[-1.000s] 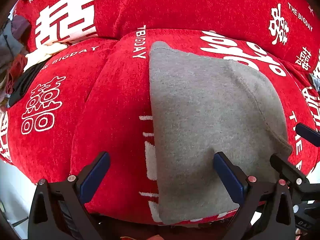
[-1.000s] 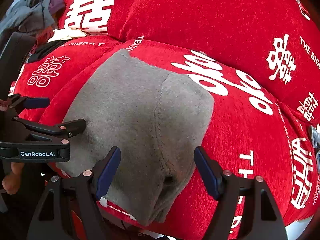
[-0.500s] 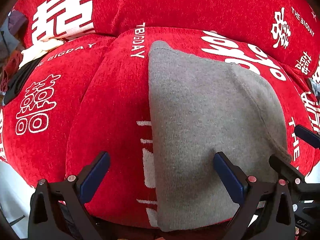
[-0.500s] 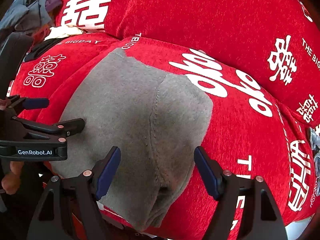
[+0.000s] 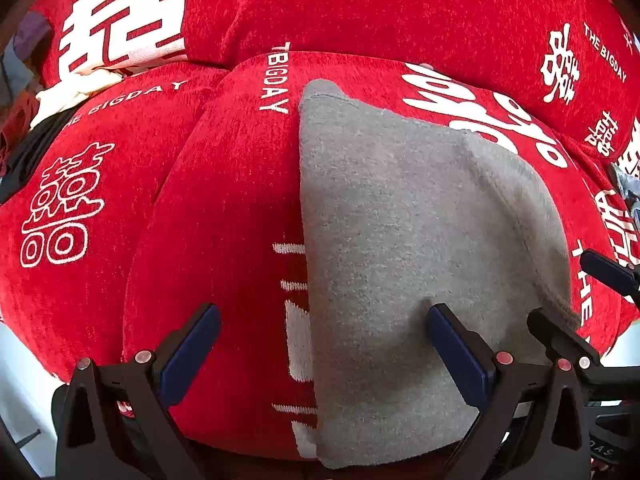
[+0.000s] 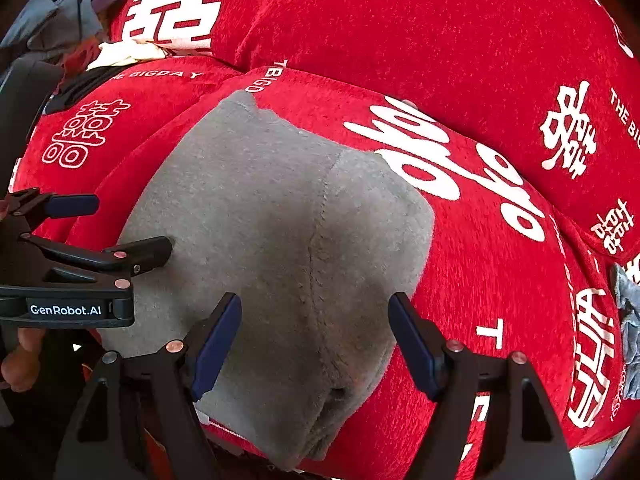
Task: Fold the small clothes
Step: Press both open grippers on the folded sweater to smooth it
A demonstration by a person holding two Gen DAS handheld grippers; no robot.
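Observation:
A grey knit garment (image 5: pixel 408 240) lies flat on a red cushion (image 5: pixel 224 208) with white lettering; it also shows in the right wrist view (image 6: pixel 272 232), with a seam down its middle. My left gripper (image 5: pixel 320 344) is open, its right finger over the garment's near part, its left finger over bare cushion. My right gripper (image 6: pixel 316 340) is open and straddles the garment's near right part around the seam. The left gripper (image 6: pixel 116 232) shows at the left of the right wrist view, one finger on the garment's left edge.
A pile of mixed clothes (image 6: pixel 72 20) lies at the far left beside the cushions. A red back cushion (image 5: pixel 360 8) rises behind the seat. A small grey cloth (image 6: pixel 628 332) lies at the right edge.
Both grippers have come a little nearer over the garment, which now reaches lower in both views. The jaws stayed open and the garment lies as before.

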